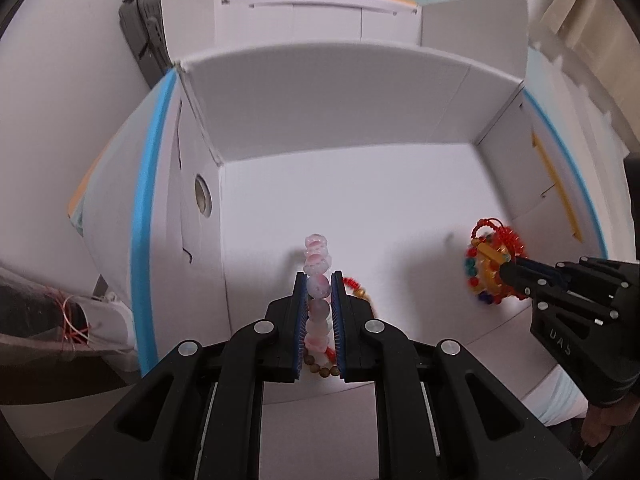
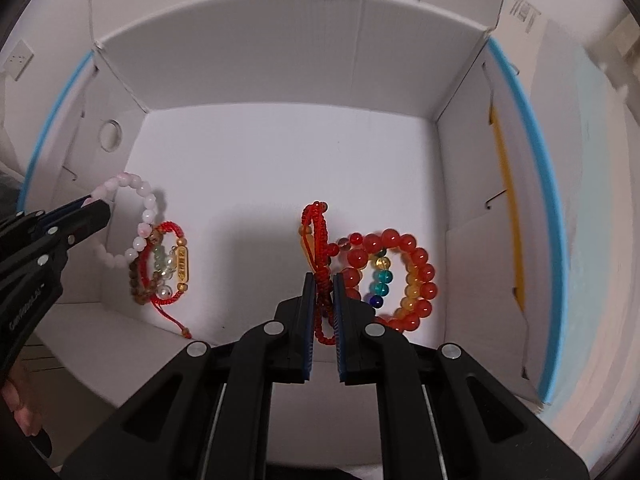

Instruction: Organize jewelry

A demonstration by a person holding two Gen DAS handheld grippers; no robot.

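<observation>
My left gripper [image 1: 319, 280] is shut on a pink bead bracelet [image 1: 318, 258] inside a white cardboard box [image 1: 320, 92]; it also shows in the right wrist view [image 2: 140, 204], held by the left gripper [image 2: 100, 206]. Below it lie a brown bead bracelet [image 2: 136, 280] and a red cord bracelet with a gold bar [image 2: 182, 266]. My right gripper [image 2: 323, 280] is shut on a red cord bracelet [image 2: 316, 224]. A red and multicoloured bead bracelet [image 2: 408, 276] hangs beside it. In the left view the right gripper [image 1: 508, 268] holds that bunch [image 1: 488, 264].
The box has tall white walls with blue trim [image 2: 532, 160] and open flaps [image 1: 476, 24]. A grey case [image 1: 140, 36] stands behind the box at the left. A white container with an orange edge [image 1: 320, 12] sits behind the box.
</observation>
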